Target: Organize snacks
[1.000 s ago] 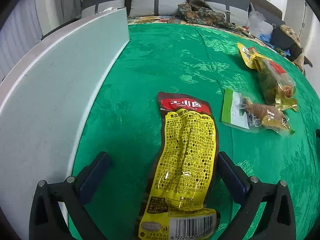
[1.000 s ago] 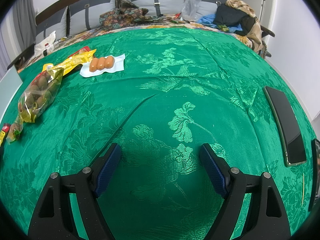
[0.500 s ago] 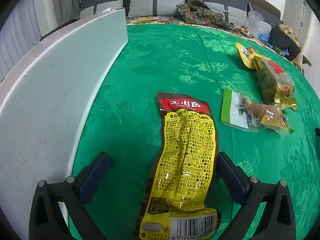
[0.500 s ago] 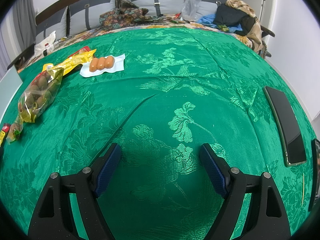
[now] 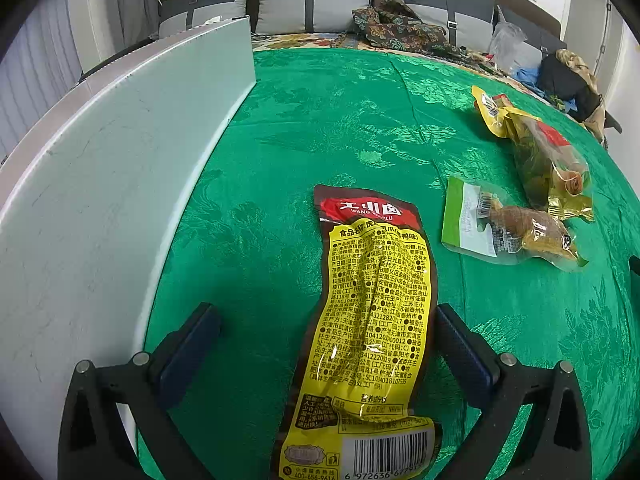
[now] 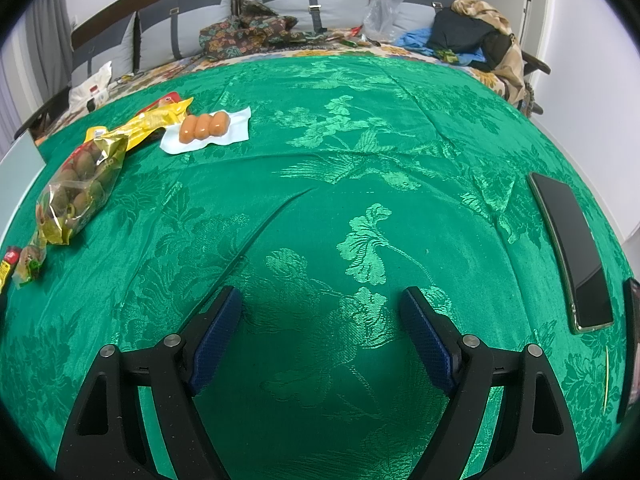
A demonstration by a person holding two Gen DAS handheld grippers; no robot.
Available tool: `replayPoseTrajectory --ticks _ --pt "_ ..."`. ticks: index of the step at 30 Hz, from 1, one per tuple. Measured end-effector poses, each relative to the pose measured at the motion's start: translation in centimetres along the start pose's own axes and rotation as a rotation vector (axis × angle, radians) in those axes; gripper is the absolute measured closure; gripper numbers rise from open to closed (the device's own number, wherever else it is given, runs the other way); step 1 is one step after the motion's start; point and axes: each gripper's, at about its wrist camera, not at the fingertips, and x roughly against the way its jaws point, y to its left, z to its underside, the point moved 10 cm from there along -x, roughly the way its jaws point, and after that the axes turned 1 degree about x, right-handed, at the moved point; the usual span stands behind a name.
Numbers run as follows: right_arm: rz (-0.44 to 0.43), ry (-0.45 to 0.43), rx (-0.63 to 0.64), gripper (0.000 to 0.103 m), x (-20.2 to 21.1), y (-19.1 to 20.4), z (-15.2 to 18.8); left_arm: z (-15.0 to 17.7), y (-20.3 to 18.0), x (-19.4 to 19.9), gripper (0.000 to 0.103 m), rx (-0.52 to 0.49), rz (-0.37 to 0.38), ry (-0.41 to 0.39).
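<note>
Currently the left tool [image 5: 326,338] hangs wide open over the long yellow-and-red plastic snack pouch [image 5: 368,320], gripping nothing; the pouch lies flat on the green brocade cloth of the table [image 5: 320,120], label up, between the two dark blue pads [image 5: 460,344] and nearer the right one. White flat-sided box [image 5: 120,184] stands just beside on the left.

The right tool [image 6: 320,332] is likewise fully open and empty above bare cloth. Far to its left: clear bag of round green-brown snacks [image 6: 76,188], and a white vacuum pack of three orange sausages [image 6: 206,128]. Black phone [image 6: 568,248] lies at right edge.

Risks, judged:
- Pouch is thin and flat; closing may pinch cloth with it and drag the covering.
- Slick film could slip or fold from an off-centre grip.
- Pouch sits skewed, so one pad may contact first and push it.
</note>
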Motion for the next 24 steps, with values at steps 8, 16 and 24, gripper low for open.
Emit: replayPoseTrajectory --ticks 8,16,24 --pt "0.000 0.000 0.000 0.017 0.0 0.1 0.1 0.0 0.0 0.0 0.000 0.000 0.000 0.000" --pt "0.000 0.001 0.000 0.017 -0.1 0.1 0.1 0.0 0.0 0.0 0.000 0.000 0.000 0.000" --pt "-0.106 0.020 0.086 0.019 2.5 3.2 -1.0 0.0 0.0 0.1 0.000 0.001 0.001 -0.002"
